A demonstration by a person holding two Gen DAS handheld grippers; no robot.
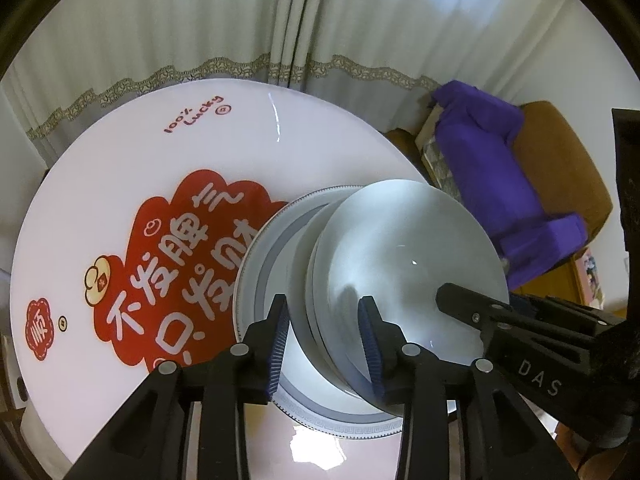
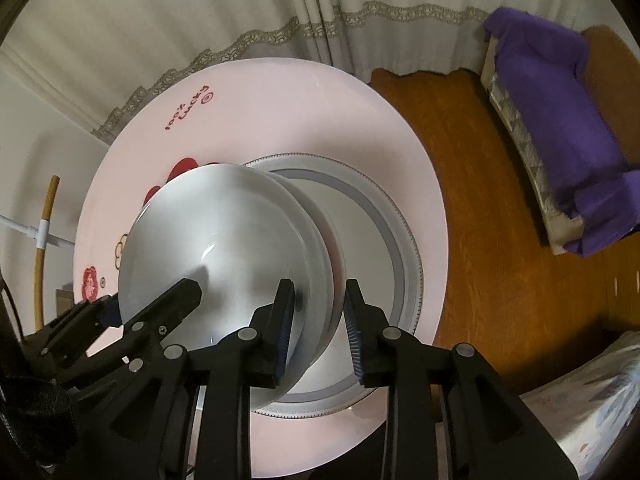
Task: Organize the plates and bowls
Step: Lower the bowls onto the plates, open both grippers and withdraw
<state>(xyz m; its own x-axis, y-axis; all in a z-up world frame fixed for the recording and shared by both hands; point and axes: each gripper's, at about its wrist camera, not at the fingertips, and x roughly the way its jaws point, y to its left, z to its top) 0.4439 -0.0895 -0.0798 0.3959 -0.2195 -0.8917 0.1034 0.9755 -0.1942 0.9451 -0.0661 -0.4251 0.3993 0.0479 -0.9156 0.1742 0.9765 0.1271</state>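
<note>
A stack of plain white bowls (image 1: pixel 400 264) sits on a white plate with a grey patterned rim (image 1: pixel 256 264), on a round white table (image 1: pixel 160 152) with red lettering. My left gripper (image 1: pixel 325 340) straddles the near rim of the bowl stack, its blue pads on either side with gaps showing. My right gripper (image 2: pixel 318 332) straddles the stack's rim (image 2: pixel 320 280) from the opposite side in the same way. In the right wrist view the bowls (image 2: pixel 224 248) stand on the plate (image 2: pixel 404 248). Each gripper shows in the other's view.
A purple-covered sofa (image 2: pixel 560 132) stands to the right on a wooden floor (image 2: pixel 480 200). Pale curtains (image 1: pixel 280 20) hang behind the table. A wooden stick (image 2: pixel 42 240) leans at the left wall.
</note>
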